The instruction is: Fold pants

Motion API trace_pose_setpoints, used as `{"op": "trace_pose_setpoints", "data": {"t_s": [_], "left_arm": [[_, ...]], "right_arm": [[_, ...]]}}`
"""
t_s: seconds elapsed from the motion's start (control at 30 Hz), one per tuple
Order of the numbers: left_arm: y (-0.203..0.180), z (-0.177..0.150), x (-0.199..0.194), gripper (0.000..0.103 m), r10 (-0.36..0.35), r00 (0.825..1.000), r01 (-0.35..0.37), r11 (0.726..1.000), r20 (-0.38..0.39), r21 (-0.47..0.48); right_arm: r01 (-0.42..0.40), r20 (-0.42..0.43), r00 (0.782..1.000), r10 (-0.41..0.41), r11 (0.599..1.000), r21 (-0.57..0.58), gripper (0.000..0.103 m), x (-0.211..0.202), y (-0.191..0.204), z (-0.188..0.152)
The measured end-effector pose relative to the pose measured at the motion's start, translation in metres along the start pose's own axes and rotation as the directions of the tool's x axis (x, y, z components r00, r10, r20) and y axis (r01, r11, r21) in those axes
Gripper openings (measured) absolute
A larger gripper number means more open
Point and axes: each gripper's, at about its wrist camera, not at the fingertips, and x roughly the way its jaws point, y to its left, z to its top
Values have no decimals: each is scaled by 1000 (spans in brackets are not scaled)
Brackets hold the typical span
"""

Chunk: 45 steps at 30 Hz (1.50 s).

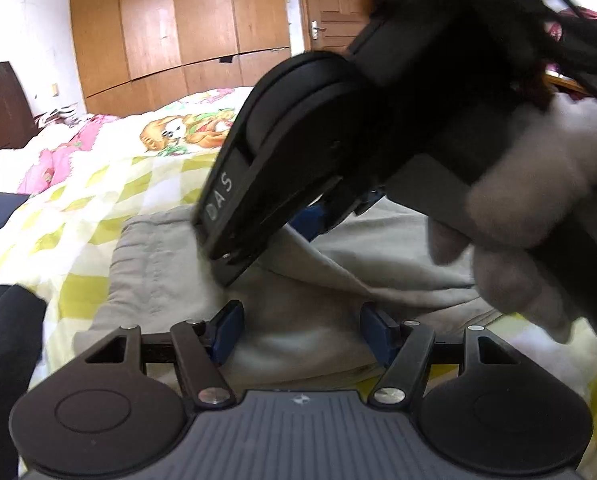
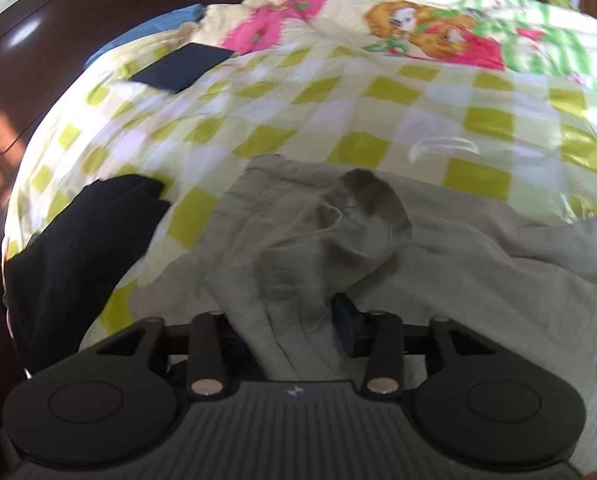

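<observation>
The pants (image 2: 438, 264) are light grey-beige and lie rumpled on the bed, on top of a yellow-and-white checked bedspread (image 2: 338, 120) with a cartoon dog print further up.

The right tongs (image 2: 294, 328) are clenched on a bunched fold of the pants; the fabric comes up between the blue pads (image 2: 348, 320) and hides the other one.

The left tongs (image 1: 302, 328) are spread wide, with pants fabric lying between the pads but not pinched.

From the left wrist camera you can see the right tongs (image 1: 318, 220) just ahead, angled down onto the cloth, held by a hand in a pale glove (image 1: 538, 208).

A black garment (image 2: 82, 248) sits on the bedspread just left of the pants. A dark flat rectangular thing (image 2: 182, 66) lies further up the bed. Wooden wardrobe (image 1: 178, 28) stands behind.
</observation>
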Motion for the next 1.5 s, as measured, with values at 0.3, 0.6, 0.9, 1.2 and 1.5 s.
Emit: {"op": "trace_pose_setpoints", "data": {"t_s": [0.3,0.6,0.9,1.2,1.5], "left_arm": [[16,-9,-20,78,34,999,-33,993,2,-115],[25,-16,-34,78,85,996,-82,982,16,-168],[61,4,-31,78,93,992,-86,993,81,-82],[42,20,11,34,41,997,-37,997,-67,63],[40,27,7,20,52,997,-48,997,-65,58]], "right_arm": [[-3,79,997,2,1000,20,47,-34,0,4],[-35,29,999,37,998,-60,47,-46,5,-12],[163,-19,984,-177,937,-310,46,-34,5,-43],[150,-14,987,-159,958,-243,25,-28,-11,-44],[144,1,989,-150,948,-285,27,-31,-15,-53]]}}
